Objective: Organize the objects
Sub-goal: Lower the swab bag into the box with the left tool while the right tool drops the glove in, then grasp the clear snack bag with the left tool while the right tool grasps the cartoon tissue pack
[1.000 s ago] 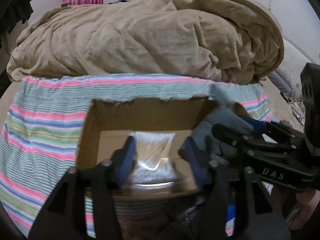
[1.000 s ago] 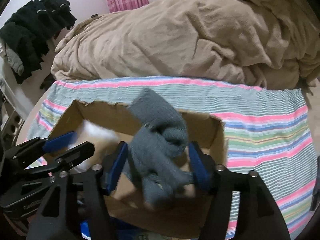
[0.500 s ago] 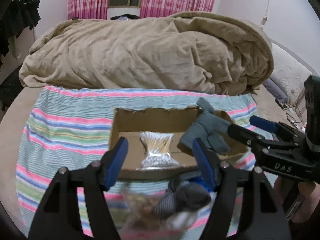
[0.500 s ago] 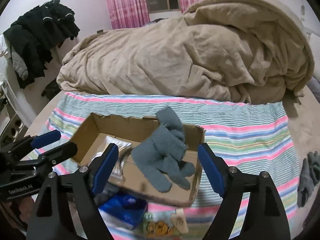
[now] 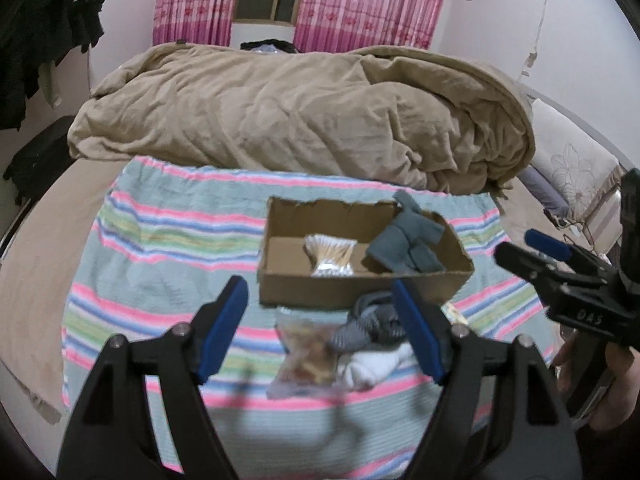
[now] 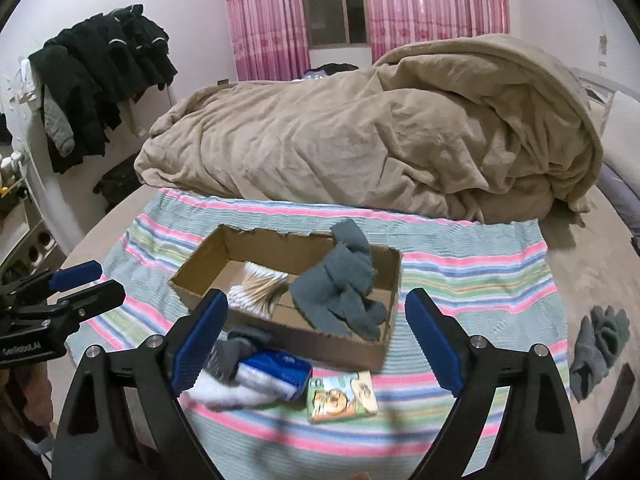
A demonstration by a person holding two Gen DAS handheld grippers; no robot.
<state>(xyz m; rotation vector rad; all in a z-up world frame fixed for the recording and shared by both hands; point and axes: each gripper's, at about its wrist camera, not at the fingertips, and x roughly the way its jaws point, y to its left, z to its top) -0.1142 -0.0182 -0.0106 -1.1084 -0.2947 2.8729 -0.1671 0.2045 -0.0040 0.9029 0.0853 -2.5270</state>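
Note:
A shallow cardboard box (image 5: 352, 292) (image 6: 280, 324) lies on a striped towel (image 5: 160, 264) (image 6: 460, 280) on the bed. In it are a bag of cotton swabs (image 5: 330, 254) (image 6: 258, 284) and a grey glove (image 5: 408, 240) (image 6: 340, 284) draped over the far right rim. In front of the box lie a grey and white sock (image 5: 372, 332) (image 6: 236, 352), a clear snack bag (image 5: 308, 352), a blue packet (image 6: 276, 372) and a small picture packet (image 6: 342, 392). My left gripper (image 5: 320, 328) and my right gripper (image 6: 316, 340) are both open and empty, held back from the box.
A big tan blanket (image 5: 300, 116) (image 6: 380, 128) is heaped behind the towel. A second grey glove (image 6: 600, 340) and a dark flat object (image 6: 616, 404) lie on the bare mattress at right. Dark clothes (image 6: 100, 80) hang at left. Pillows (image 5: 572, 176) are at right.
Both grippers have let go and pulled back and up from the box. The glove that the right gripper held now lies in the box, as do the swabs from the left gripper.

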